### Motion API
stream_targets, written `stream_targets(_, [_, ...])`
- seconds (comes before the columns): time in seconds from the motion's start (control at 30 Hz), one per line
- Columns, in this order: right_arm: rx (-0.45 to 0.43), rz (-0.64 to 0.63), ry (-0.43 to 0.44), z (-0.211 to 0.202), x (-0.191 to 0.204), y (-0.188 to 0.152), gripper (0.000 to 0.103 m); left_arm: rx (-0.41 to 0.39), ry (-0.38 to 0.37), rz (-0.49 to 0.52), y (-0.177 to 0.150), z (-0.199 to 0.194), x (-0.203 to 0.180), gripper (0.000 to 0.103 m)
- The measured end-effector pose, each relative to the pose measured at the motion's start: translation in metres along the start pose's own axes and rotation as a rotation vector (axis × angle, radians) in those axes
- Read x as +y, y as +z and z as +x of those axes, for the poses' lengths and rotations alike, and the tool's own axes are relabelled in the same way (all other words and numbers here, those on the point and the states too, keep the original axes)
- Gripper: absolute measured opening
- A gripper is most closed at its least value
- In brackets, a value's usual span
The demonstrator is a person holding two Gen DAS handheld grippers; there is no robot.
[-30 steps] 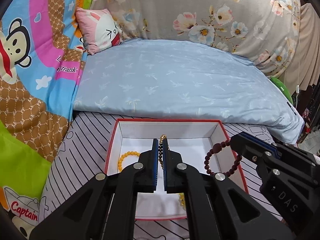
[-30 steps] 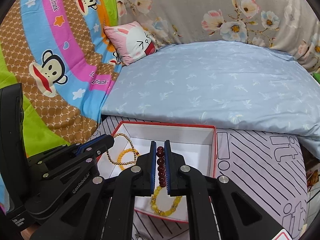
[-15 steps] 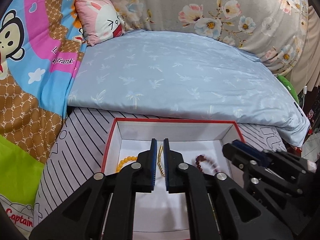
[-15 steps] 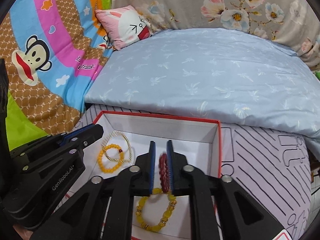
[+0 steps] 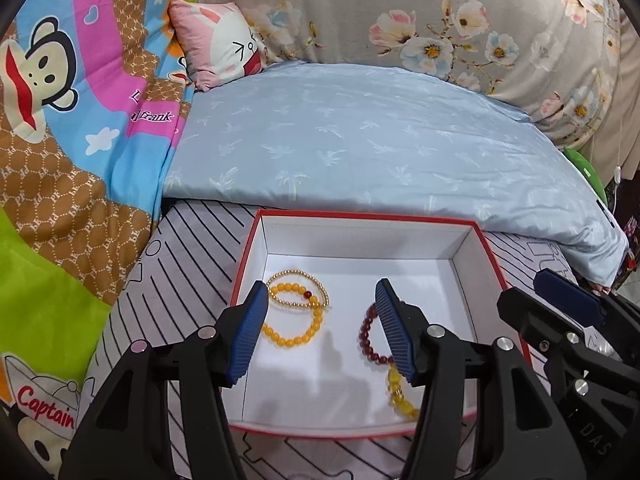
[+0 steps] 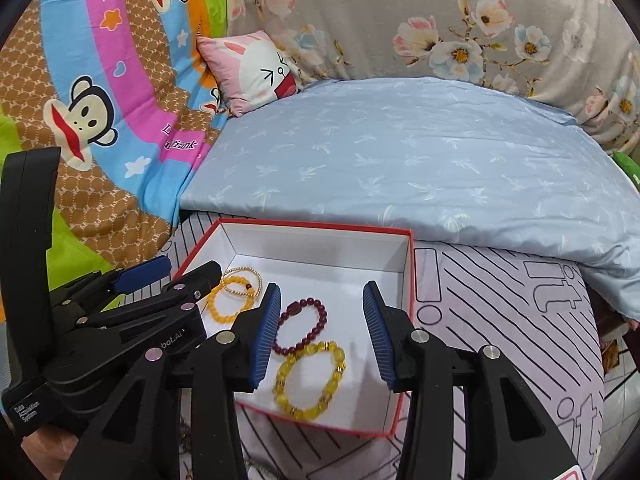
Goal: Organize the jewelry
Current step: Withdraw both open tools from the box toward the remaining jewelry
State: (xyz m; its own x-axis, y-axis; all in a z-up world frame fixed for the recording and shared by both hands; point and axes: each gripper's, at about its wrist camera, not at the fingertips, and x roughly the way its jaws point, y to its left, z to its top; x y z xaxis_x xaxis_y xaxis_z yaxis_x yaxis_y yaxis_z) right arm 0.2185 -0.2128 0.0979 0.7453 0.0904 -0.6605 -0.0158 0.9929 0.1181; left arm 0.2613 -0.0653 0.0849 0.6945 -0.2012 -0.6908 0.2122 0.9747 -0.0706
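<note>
A red-rimmed white box sits on a striped cushion. Inside lie a thin gold bead bracelet, an orange bead bracelet, a dark red bead bracelet and a chunky yellow bracelet. My left gripper is open and empty above the box's left half. My right gripper is open and empty above the red and yellow bracelets. Each gripper shows at the edge of the other's view.
A light blue pillow lies just behind the box. A cartoon monkey blanket is at the left, a small pink cushion behind it. The striped cushion extends right of the box and drops off at its right edge.
Both grippers have opened. The gold bracelet left the left gripper and the dark red bracelet left the right gripper; both now lie in the box.
</note>
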Motion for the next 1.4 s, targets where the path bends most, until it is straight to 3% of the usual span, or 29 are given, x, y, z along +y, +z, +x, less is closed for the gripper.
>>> stream_targets(0.77, [0.041, 0.016, 0.012, -0.078, 0.014, -0.100, 0.047, 0.040, -0.007, 0.003, -0.091, -0.070, -0.005, 0.053])
stream_targets(1.1, [0.096, 0.021, -0.064, -0.093, -0.005, -0.155, 0.047, 0.059, -0.008, -0.012, -0.136, -0.084, -0.001, 0.058])
stream_targets(1.4, [0.146, 0.037, -0.061, -0.112, -0.011, -0.196, 0.047, 0.065, -0.008, -0.020, -0.175, -0.101, 0.007, 0.059])
